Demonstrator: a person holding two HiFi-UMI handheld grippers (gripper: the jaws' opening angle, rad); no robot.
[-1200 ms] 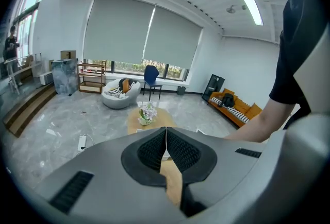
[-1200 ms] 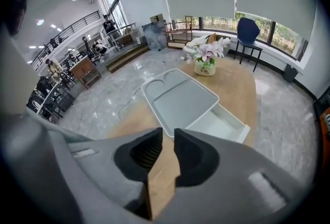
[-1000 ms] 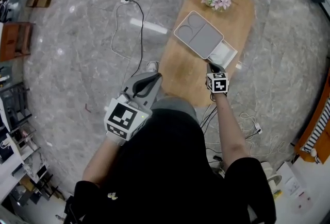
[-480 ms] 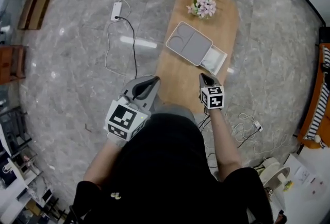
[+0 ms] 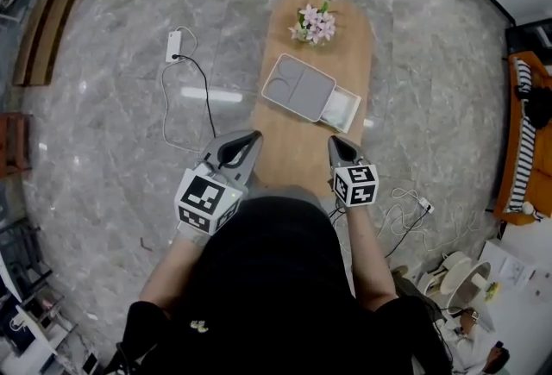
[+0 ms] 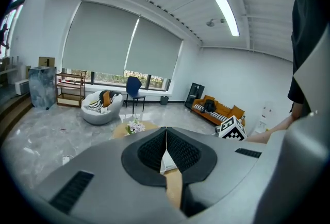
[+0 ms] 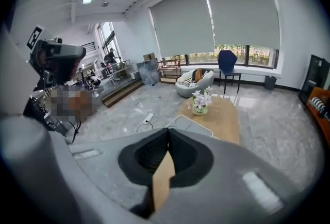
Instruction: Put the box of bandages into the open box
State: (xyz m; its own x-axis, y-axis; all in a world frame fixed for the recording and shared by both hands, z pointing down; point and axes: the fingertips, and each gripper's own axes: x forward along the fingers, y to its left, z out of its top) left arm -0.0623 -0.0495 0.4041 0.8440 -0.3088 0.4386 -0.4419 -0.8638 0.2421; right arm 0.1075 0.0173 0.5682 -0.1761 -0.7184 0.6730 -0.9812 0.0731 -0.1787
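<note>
While the person in a black top holds both tools near the close end of the long, light-wood oval table [image 5: 293, 153], neither tool grips anything. The grey left gripper [image 5: 250, 137], with its marker cube, has its jaws pressed together and empty, as its own view shows. The matching right gripper [image 5: 331, 141] is likewise closed tight on nothing. The two are apart, the left one at the table's near left edge and the right one at its near right edge.

Farther along the tabletop lies the open box [image 5: 297, 87]. Its flat grey lid, a rounded square, is folded out to the left. Touching the lid on the right is a shallow white tray [image 5: 343, 109] with something pale inside. Whether that pale thing is the box of bandages cannot be told.

Beyond it, at the far end, stands a small bunch of pink and white flowers [image 5: 314, 21]. On the grey marble floor [image 5: 103, 123] to the left, a white power strip [image 5: 173, 46] trails a black cable [image 5: 207, 97].
</note>
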